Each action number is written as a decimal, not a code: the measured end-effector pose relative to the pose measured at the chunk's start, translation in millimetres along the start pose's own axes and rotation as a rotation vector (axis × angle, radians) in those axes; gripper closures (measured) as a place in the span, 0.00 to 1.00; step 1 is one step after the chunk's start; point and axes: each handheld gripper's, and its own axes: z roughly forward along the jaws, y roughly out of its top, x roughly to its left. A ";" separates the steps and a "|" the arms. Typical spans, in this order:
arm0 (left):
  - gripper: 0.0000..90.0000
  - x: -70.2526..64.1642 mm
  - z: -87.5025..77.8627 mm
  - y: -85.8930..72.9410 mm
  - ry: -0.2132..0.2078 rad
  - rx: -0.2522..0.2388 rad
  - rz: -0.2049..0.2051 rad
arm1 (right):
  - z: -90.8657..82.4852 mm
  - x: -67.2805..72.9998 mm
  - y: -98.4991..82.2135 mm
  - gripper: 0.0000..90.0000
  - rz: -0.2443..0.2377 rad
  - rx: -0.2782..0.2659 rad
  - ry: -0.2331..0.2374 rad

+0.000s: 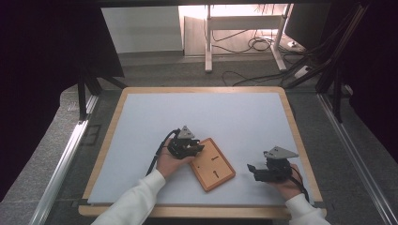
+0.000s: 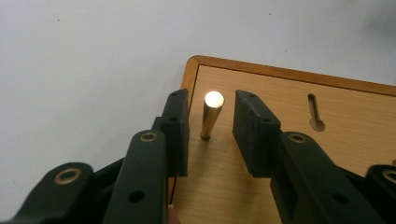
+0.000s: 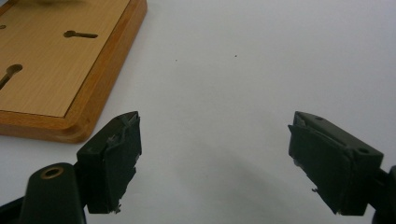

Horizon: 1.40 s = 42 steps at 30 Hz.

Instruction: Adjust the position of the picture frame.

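Brass is what we are closing on: nearest to us, in the left gripper view, a small brass peg (image 2: pixel 211 114) is standing upright near the corner of the wooden board (image 2: pixel 299 140), and the left gripper (image 2: pixel 211 135) is bracketing it with a pad on each side. The fingers (image 2: pixel 176 130) are not pressing yet; a sliver of wood is showing between each pad and the peg, so we are calling this gripper unclenched with the peg between its jaws. To finish well, we judge that we should be keeping the peg centred between the pads, squeezing evenly so it is not tipping, and then lifting straight along its axis instead of levering it against the hole. The right gripper (image 3: pixel 215 163) is waiting released over bare desk (image 3: pixel 233 70), its jaws standing wide with nothing between them, the board's edge just off to one side. Farther off, from the high view, the left gripper (image 1: pixel 187 146) is sitting at the board's (image 1: pixel 213 165) near-left corner and the right gripper (image 1: pixel 271 169) is resting well apart on the pale desk (image 1: pixel 225 112). There the peg is too small to make out, and how deep it is seated we cannot tell; a keyhole slot (image 2: pixel 315 112) is lying beyond it.
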 end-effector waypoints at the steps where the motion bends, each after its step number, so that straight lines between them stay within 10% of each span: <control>1: 0.74 0.1 -0.1 0.0 -0.002 -0.002 -0.001 | 0.1 0.2 0.1 0.20 -0.001 0.000 0.001; 13: 0.94 1.7 -0.1 -1.0 0.002 -0.005 0.008 | 1.3 1.2 0.0 0.20 -0.003 0.005 0.002; 42: 0.94 26.5 -32.4 -0.8 -0.058 -0.039 -0.004 | 1.8 1.6 0.5 0.20 0.006 0.003 0.007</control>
